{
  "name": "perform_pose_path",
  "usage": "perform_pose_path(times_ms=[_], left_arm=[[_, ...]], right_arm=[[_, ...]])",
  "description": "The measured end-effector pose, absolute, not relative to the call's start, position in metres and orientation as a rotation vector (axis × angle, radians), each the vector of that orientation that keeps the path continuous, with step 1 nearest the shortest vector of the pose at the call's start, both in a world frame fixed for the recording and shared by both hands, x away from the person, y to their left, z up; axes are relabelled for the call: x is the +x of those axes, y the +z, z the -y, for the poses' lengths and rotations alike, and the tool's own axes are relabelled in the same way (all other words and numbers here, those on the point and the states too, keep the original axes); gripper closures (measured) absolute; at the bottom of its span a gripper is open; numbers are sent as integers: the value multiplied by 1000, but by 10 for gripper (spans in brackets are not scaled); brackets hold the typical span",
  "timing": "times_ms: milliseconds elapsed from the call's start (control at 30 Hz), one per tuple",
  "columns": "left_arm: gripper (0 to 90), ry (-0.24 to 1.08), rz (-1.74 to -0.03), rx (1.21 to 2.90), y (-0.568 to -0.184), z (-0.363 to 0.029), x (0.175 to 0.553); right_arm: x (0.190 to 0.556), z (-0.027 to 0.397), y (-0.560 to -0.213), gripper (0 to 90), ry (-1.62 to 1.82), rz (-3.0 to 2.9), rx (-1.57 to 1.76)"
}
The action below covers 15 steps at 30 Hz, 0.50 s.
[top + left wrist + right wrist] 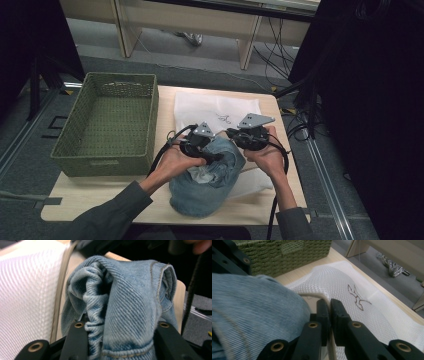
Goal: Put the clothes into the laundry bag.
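A bundle of light blue denim lies on the front of the wooden table, partly on a white mesh bag. My left gripper is shut on a bunched fold of the denim, which fills the gap between its jaws. My right gripper sits just right of it, shut on the beige rim of the mesh bag. In the right gripper view the jaws stand almost together with the rim pinched between them, and the denim bulges at their left.
A green woven basket stands on the table's left half, close to the denim; its wall is near in the right gripper view. Cables and dark equipment line the right side. The bag carries a small brown motif.
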<state>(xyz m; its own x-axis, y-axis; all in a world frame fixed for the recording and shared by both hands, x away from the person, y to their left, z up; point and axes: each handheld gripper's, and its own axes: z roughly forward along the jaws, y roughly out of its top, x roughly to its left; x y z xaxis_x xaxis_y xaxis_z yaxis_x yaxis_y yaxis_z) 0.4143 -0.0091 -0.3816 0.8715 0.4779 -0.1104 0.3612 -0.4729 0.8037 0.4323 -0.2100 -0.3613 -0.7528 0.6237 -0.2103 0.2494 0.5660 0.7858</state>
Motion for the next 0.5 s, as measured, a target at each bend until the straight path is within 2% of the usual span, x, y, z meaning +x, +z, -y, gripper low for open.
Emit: perform_pose_path(times_ms=[100, 267, 367, 500], left_arm=[[617, 173, -652, 2093, -391, 13, 425], [583, 198, -822, 2092, -439, 22, 451], [481, 204, -884, 2061, -448, 25, 455], [314, 179, -881, 2066, -439, 21, 451]], right_arm=[[432, 210, -360, 863, 1064, -2328, 694], [432, 208, -365, 864, 1024, -2354, 698], [433, 206, -372, 863, 1006, -2372, 710], [435, 208, -378, 863, 991, -2400, 703]])
